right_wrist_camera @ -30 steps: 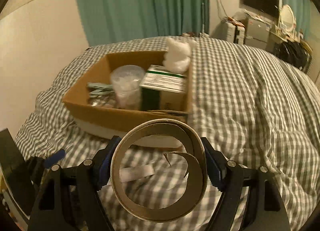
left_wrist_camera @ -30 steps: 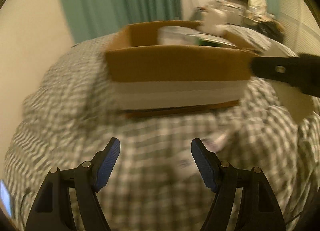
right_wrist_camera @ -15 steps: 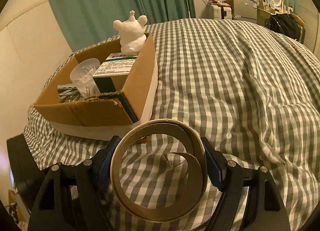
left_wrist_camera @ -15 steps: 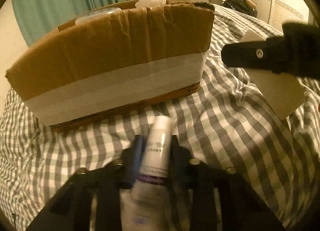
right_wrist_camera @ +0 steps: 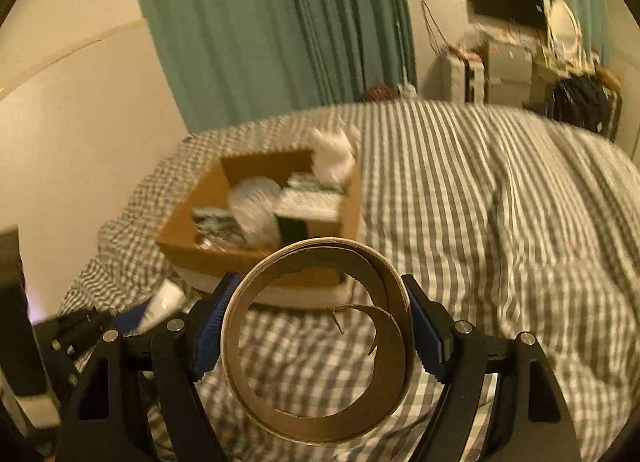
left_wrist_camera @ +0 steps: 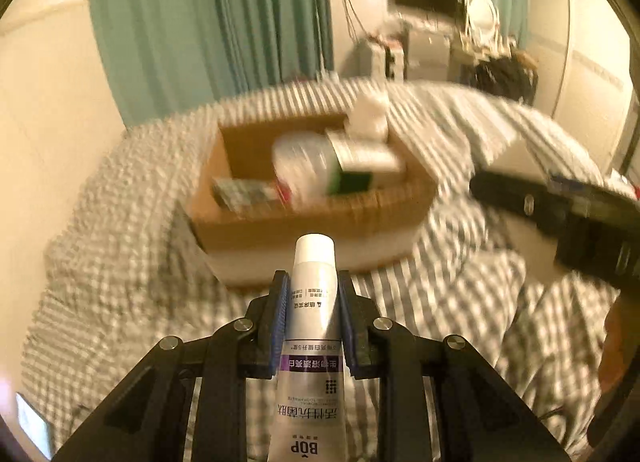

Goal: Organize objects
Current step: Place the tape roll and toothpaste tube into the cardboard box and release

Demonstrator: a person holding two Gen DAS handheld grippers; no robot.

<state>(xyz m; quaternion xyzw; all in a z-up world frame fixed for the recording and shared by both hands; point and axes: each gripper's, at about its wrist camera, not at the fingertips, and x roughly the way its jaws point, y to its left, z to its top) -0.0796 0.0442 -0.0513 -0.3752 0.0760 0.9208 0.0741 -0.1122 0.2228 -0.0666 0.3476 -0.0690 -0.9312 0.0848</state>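
Lifted clear of the bed now, the left gripper carries the tube it was only clamping low against the quilt half a second ago, and the cardboard box, then seen side-on and close, now shows its open top from above and farther off. In that gripper the blue pads pinch the tube at its shoulder, white cap pointing toward the box. The tube is soft-walled and glossy, white with a purple band — a slick, squashy thing that could slide forward out of the pads if the gripper tips down over the box. Both views are smeared with motion, so a fast swing is the likely cause.

Inside the box sit a pale plastic cup, a green-and-white carton and a lumpy white figurine at the far corner; free room looks to be only at the near left.

To the right, the right gripper is spread wide yet squeezing the tape roll across its outer rim. The roll is a thin brown cardboard ring, slightly ovalled, with a torn flap curling inside — it could buckle or pop free. The checked bedcover is soft and rumpled, so a dropped piece would roll.
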